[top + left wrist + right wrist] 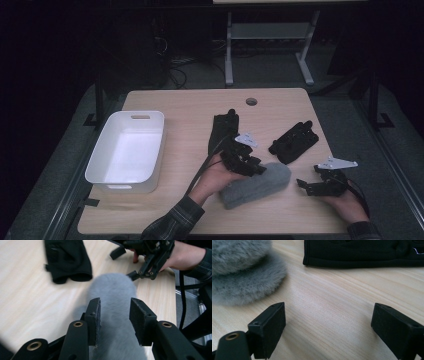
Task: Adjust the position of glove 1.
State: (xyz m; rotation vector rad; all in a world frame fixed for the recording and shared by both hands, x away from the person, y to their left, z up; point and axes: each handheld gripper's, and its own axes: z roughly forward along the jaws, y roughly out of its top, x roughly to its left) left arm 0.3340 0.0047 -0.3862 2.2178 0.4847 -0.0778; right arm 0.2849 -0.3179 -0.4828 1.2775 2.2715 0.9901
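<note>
A grey furry item [255, 184] lies on the wooden table [180, 105] near the front, and looks like two stacked layers [242, 277]. My left gripper [254, 167] is open over its near end, with the fur [113, 290] showing between the two jaws [115, 302]. My right gripper [303, 185] is wide open just right of the furry item, low over bare wood [328, 307]. One black glove [222, 129] lies mid-table behind the left gripper. A second black glove [294, 142] lies farther right [362, 252].
A white plastic bin [127, 150], with nothing in it, stands at the left of the table. A round cable hole [251, 101] sits near the far edge. Beyond the table are desk legs [229, 50] and cables on the floor. The right hand and its gripper [150, 255] are close beyond the furry item.
</note>
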